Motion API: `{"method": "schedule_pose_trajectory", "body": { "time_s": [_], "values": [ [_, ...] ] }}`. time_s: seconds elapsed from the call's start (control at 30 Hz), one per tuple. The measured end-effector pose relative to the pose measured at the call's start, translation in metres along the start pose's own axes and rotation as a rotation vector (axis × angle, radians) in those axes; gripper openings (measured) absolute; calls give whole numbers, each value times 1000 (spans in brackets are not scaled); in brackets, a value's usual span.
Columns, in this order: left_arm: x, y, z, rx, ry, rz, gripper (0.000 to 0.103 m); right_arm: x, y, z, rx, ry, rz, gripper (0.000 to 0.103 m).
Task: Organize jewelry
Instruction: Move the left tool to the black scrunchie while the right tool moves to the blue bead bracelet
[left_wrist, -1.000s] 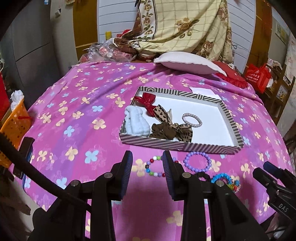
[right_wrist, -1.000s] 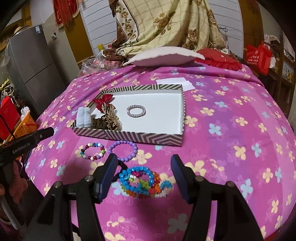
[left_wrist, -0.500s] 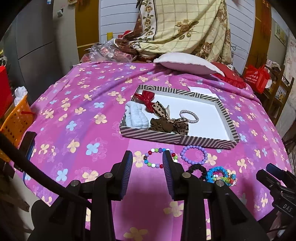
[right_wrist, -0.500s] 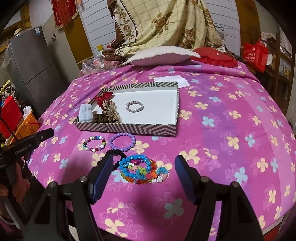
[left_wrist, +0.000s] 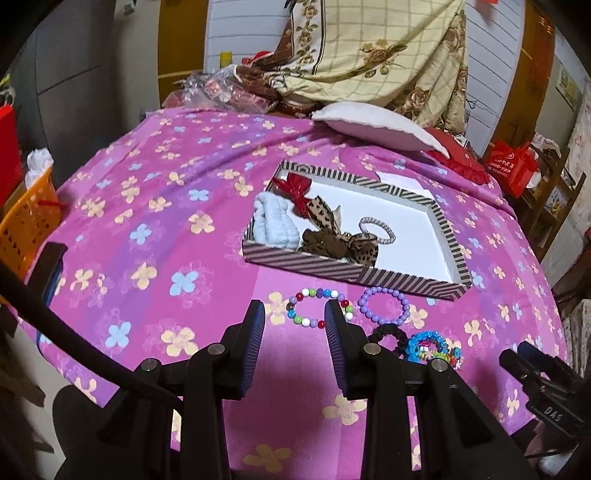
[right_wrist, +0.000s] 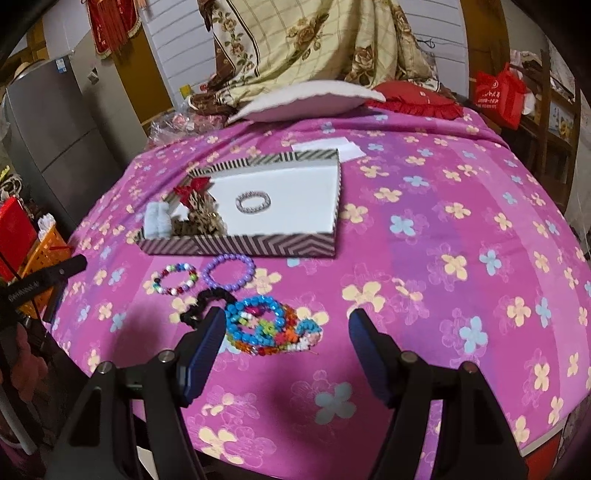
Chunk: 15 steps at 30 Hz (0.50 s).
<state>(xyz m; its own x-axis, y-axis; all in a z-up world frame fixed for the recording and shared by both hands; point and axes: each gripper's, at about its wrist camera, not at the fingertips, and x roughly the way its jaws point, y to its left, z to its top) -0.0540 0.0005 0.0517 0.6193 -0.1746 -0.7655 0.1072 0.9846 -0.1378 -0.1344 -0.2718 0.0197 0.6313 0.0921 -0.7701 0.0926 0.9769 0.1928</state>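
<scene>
A striped box (left_wrist: 354, 271) (right_wrist: 240, 245) on the pink floral cloth holds a red bow (left_wrist: 295, 190), a light blue scrunchie (left_wrist: 275, 223), leopard bows (left_wrist: 340, 236) and a silver bracelet (left_wrist: 377, 229) (right_wrist: 253, 202). In front of it lie a multicolour bead bracelet (left_wrist: 317, 308) (right_wrist: 175, 278), a purple bead bracelet (left_wrist: 384, 306) (right_wrist: 229, 271), a black scrunchie (left_wrist: 388, 338) (right_wrist: 201, 302) and a pile of blue and colourful bracelets (left_wrist: 432, 347) (right_wrist: 269, 325). My left gripper (left_wrist: 294, 314) is open and empty just short of the multicolour bracelet. My right gripper (right_wrist: 288, 321) is open and empty, its jaws either side of the colourful pile.
A white pillow (right_wrist: 306, 99) and red cushion (right_wrist: 417, 98) lie at the far side, with a white paper (right_wrist: 328, 147) behind the box. An orange basket (left_wrist: 26, 221) stands off the left edge. A red bag (right_wrist: 496, 92) sits at the far right.
Both grippers have pulled back and risen a little from the bracelets. The right gripper's jaws have opened wider. The objects have not moved.
</scene>
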Motion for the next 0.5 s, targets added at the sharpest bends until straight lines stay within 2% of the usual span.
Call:
{"method": "schedule_pose_trajectory", "body": {
  "time_s": [0.07, 0.23, 0.3, 0.5],
  "values": [
    [7, 0, -2, -4, 26, -14, 49, 6, 0, -3, -9, 14, -8, 72],
    [29, -5, -12, -22, 124, -87, 49, 28, 2, -7, -57, 46, 4, 54],
    [38, -9, -16, -40, 161, -125, 49, 36, 4, -5, -80, 58, 10, 50],
    [64, -24, -21, -67, 264, -210, 49, 60, 9, -2, -130, 102, 31, 47]
  ]
}}
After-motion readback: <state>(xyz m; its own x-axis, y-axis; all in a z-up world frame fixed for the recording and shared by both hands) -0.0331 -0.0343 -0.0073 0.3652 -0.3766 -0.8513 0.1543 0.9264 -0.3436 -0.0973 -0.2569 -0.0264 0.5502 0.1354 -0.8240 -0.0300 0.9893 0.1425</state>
